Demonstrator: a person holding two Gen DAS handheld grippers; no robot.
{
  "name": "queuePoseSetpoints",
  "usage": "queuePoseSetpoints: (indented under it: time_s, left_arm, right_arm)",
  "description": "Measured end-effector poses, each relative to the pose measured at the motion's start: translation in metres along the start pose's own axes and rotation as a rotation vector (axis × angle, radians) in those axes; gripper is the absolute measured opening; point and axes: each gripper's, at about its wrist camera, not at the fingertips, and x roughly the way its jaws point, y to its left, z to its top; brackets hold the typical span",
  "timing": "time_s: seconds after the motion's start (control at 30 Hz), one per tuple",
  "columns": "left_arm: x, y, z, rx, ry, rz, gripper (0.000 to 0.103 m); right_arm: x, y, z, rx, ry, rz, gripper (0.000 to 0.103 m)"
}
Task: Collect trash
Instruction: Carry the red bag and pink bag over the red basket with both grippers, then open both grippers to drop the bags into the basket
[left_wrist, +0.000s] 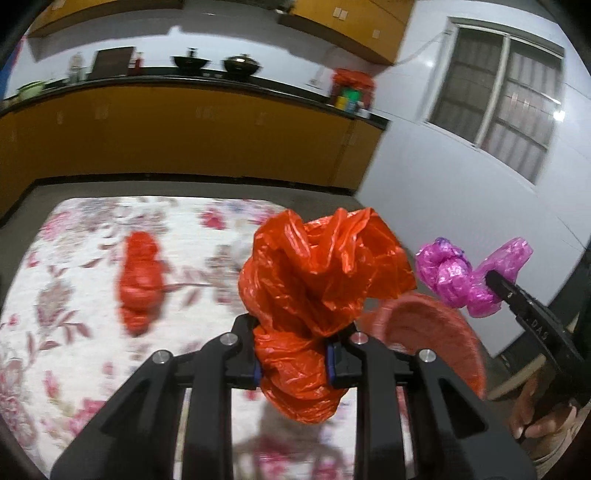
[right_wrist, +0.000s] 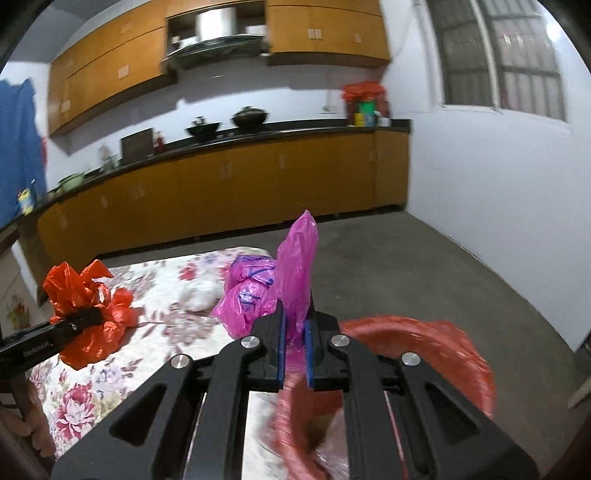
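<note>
My left gripper (left_wrist: 295, 360) is shut on a crumpled orange plastic bag (left_wrist: 317, 280) and holds it above the floral table. It also shows in the right wrist view (right_wrist: 83, 317) at the left. My right gripper (right_wrist: 293, 350) is shut on a crumpled pink plastic bag (right_wrist: 266, 291), held over the rim of a red-lined bin (right_wrist: 424, 332). In the left wrist view the pink bag (left_wrist: 461, 273) and the right gripper (left_wrist: 496, 284) are at the right, above the bin (left_wrist: 424, 325). A second orange bag (left_wrist: 140, 284) lies on the table.
The table has a floral cloth (left_wrist: 74, 258). A white crumpled item (right_wrist: 201, 293) lies on it beyond the pink bag. Behind are yellow kitchen cabinets (right_wrist: 240, 184), a black counter with pots, a concrete floor (right_wrist: 424, 266) and a white wall with a window.
</note>
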Motion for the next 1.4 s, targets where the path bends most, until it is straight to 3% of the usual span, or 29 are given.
queuePoseSetpoints:
  time_s: [0.43,1.03,1.2,1.27,1.4]
  left_arm:
    - [0.046,-0.117,-0.021,0.121,0.102,-0.214,0.024]
    - [0.096,-0.175,-0.043,0.167,0.217,-0.281,0.030]
    - [0.111,-0.172,-0.053,0.142,0.262,-0.277,0.052]
    - [0.115,-0.166,-0.056,0.132,0.277,-0.270,0.054]
    - [0.117,-0.152,-0.060,0.113,0.286,-0.246,0.058]
  right_arm:
    - [-0.037,-0.070,-0.016,0.104,-0.003,-0.116,0.009]
    - [-0.034,-0.109,-0.021,0.190,0.004,-0.132,0.009]
    - [-0.027,-0.114,-0.025,0.220,0.030,-0.099,0.028]
    - [-0.026,-0.116,-0.026,0.222,0.035,-0.091,0.045]
    - [-0.028,-0.115,-0.030,0.206,0.039,-0.103,0.048]
